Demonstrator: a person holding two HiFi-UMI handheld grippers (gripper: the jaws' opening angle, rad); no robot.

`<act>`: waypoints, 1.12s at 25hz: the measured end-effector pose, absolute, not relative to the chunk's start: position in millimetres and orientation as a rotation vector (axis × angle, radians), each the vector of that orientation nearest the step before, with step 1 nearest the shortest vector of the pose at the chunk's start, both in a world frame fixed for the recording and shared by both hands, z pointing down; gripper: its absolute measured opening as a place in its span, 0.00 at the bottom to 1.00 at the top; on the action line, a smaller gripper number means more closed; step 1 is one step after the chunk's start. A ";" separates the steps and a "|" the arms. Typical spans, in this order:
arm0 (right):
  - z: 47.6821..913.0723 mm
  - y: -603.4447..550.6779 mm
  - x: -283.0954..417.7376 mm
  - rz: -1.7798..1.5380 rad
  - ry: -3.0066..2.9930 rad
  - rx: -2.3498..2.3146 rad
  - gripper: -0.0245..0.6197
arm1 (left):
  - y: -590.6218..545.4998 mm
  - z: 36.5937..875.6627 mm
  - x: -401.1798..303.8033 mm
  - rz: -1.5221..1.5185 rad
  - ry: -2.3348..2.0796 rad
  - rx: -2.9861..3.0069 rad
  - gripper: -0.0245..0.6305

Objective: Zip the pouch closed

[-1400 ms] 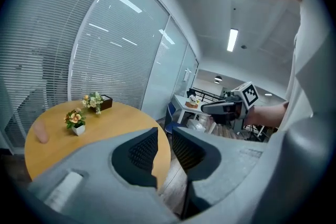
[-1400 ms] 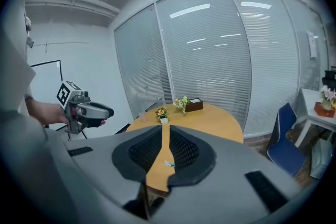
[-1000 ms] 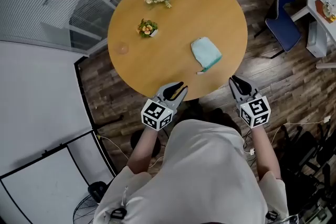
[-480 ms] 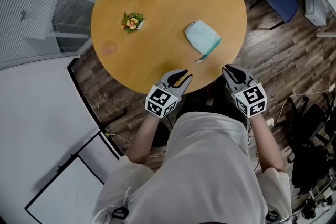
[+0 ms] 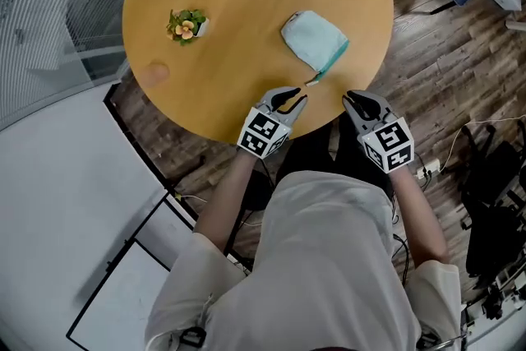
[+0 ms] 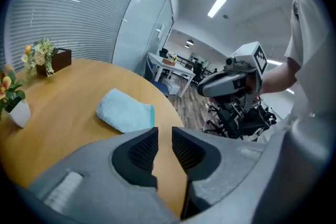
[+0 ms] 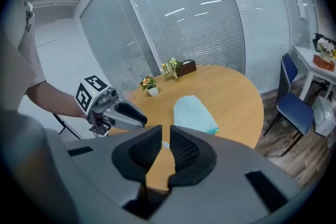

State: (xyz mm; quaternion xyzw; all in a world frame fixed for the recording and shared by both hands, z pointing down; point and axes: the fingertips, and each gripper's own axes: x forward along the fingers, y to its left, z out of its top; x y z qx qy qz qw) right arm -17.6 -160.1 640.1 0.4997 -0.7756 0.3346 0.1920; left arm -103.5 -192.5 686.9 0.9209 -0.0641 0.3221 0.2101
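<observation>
just beyond left tongs, pouch

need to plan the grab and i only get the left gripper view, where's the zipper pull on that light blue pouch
observer: the head view shows a small pale pull sticking out of the pouch at the corner nearest the person.
operator: is the right gripper holding anything
observer: no. In the right gripper view, the right gripper has its jaws a little apart with nothing between them.
operator: where is it relative to the pouch
observer: in the head view its tips are about at the near rim of the table, short of the pouch and not touching it.
</observation>
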 end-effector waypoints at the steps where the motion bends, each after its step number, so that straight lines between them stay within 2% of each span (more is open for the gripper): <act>1: 647.9 -161.3 -18.5 0.948 -2.176 1.394 0.10 | -192.9 697.2 -101.9 0.921 -0.166 2.551 0.17; 14: 727.2 -169.1 -39.9 1.096 -2.156 1.284 0.10 | -188.4 794.7 -94.0 1.210 0.011 2.483 0.17; 19: 749.2 -174.0 -42.1 1.113 -2.145 1.249 0.10 | -192.9 810.2 -87.8 1.230 0.065 2.462 0.10; 28: 774.9 -168.7 -51.8 1.143 -2.137 1.154 0.11 | -180.9 800.8 -81.5 1.136 0.172 2.359 0.07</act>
